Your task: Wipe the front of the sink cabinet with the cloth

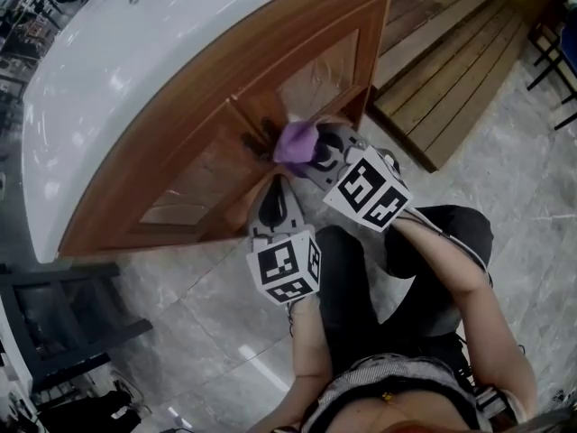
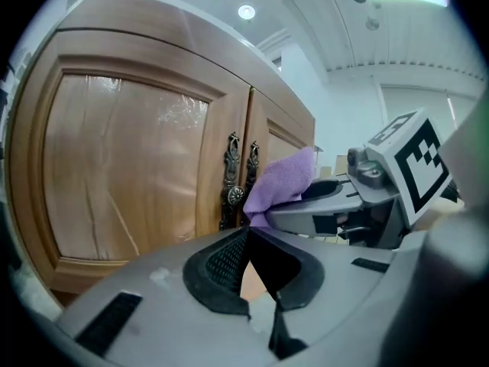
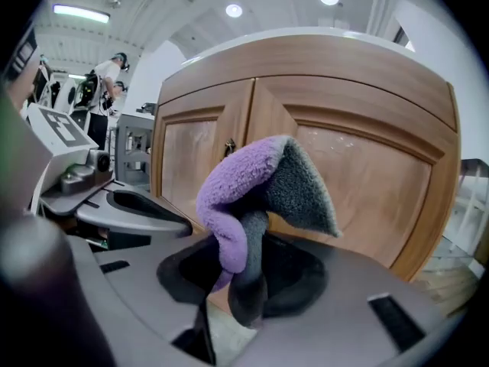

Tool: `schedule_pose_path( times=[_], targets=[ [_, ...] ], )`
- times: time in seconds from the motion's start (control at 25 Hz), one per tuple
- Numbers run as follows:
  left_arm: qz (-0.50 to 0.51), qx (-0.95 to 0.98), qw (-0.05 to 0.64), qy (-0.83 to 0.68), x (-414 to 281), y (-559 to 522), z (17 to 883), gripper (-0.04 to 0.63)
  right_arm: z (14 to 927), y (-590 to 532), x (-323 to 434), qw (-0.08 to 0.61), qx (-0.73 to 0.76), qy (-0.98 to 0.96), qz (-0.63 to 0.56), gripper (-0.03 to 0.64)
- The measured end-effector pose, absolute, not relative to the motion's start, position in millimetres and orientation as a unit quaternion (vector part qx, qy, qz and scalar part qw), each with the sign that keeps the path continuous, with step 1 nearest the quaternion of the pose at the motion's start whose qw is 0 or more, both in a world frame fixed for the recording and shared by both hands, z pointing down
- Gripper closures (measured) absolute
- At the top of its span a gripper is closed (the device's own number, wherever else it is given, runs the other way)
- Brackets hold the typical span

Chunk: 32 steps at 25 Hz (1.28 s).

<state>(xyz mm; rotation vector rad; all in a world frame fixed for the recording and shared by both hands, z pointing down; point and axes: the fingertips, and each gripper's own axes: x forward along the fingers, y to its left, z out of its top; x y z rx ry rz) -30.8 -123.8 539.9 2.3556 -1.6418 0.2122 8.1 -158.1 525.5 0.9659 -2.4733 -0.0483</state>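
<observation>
Right gripper [image 3: 246, 270], clenched on the cloth [image 3: 244, 186], faces the sink cabinet [image 3: 367, 174] just ahead (left gripper [image 2: 246, 234] closed empty beside it); wiping seems about to start, needing the cloth pressed to the wood.

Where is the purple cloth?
Mid head view, the fluffy purple cloth sits clamped in the right hand-held gripper, beside the wooden cabinet's dark metal door handles.

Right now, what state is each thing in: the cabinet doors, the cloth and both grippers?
Cabinet doors: both shut.
Cloth: bunched up, clamped in a gripper, close to the door handles; whether it touches the wood cannot be told.
Right gripper: shut on the cloth.
Left gripper: jaws together, nothing between them.
</observation>
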Motion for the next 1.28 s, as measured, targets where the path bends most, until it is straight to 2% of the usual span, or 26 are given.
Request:
schedule_pose_path(
  times=[0.24, 0.8, 1.28],
  targets=[
    [0.074, 0.802, 0.116, -0.581, -59.9, -112.9, 528.8, 0.595, 520.1, -140.4, -8.2, 0.233, 0.358, -0.904, -0.01, 0.437],
    [0.074, 0.776, 0.098, -0.618, -77.6, -110.8, 523.5, 0.595, 501.4, -119.5, -31.1, 0.146, 0.345, -0.927, 0.001, 0.437],
    [0.073, 0.745, 0.098, -0.656, -80.0, -109.4, 534.4, 0.595, 500.7, -123.7, -35.5, 0.135, 0.313, -0.94, -0.016, 0.437]
  ],
)
